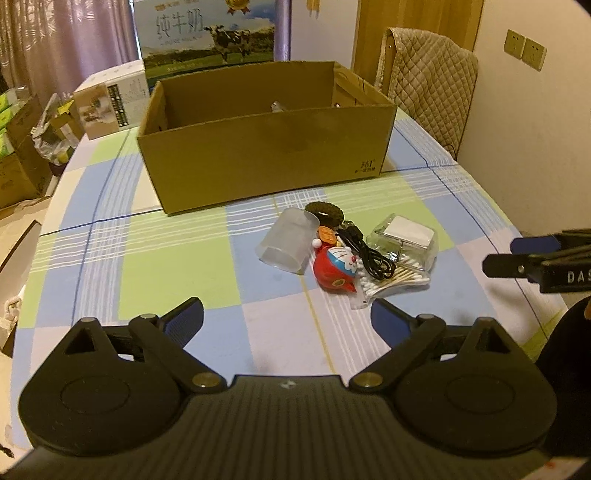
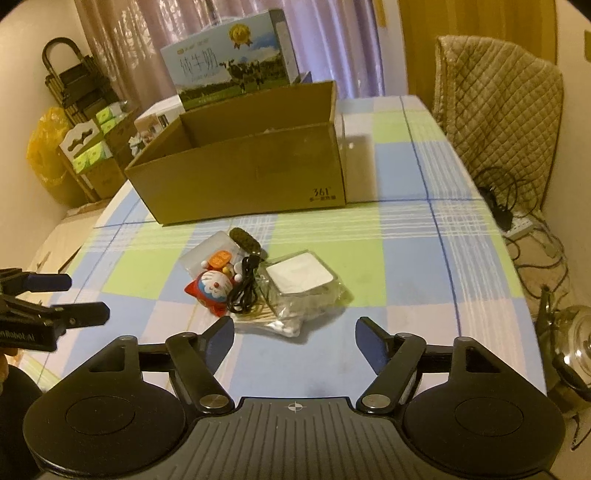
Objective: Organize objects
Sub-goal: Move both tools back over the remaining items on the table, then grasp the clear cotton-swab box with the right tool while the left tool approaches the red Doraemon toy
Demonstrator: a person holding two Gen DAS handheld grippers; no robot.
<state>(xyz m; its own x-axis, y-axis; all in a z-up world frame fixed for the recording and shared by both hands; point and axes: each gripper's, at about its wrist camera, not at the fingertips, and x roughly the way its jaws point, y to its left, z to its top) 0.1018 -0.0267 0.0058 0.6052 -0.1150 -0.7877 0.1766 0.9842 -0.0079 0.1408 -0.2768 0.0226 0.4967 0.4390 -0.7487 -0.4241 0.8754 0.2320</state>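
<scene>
A small pile lies on the checked tablecloth in front of an open cardboard box [image 1: 258, 151] [image 2: 240, 173]. The pile holds a clear plastic cup [image 1: 288, 242] on its side, a red cartoon cat toy [image 1: 334, 267] [image 2: 210, 290], a black cable [image 1: 369, 254] [image 2: 243, 291], a dark round piece [image 1: 327, 212] [image 2: 245, 238], a clear case with a white block [image 1: 406, 236] [image 2: 303, 278] and a bag of cotton swabs [image 1: 391, 282] [image 2: 273, 319]. My left gripper [image 1: 286, 319] [image 2: 70, 297] hangs open just short of the pile. My right gripper [image 2: 295, 338] [image 1: 515, 254] is open too, empty, near the swabs.
A milk carton [image 1: 210, 33] [image 2: 229, 66] and a white box [image 1: 110, 99] stand behind the cardboard box. A chair with a quilted cover [image 1: 428, 77] [image 2: 498, 99] is at the table's right side. A glass kettle [image 2: 569, 350] and cables [image 2: 517, 229] lie off the right edge.
</scene>
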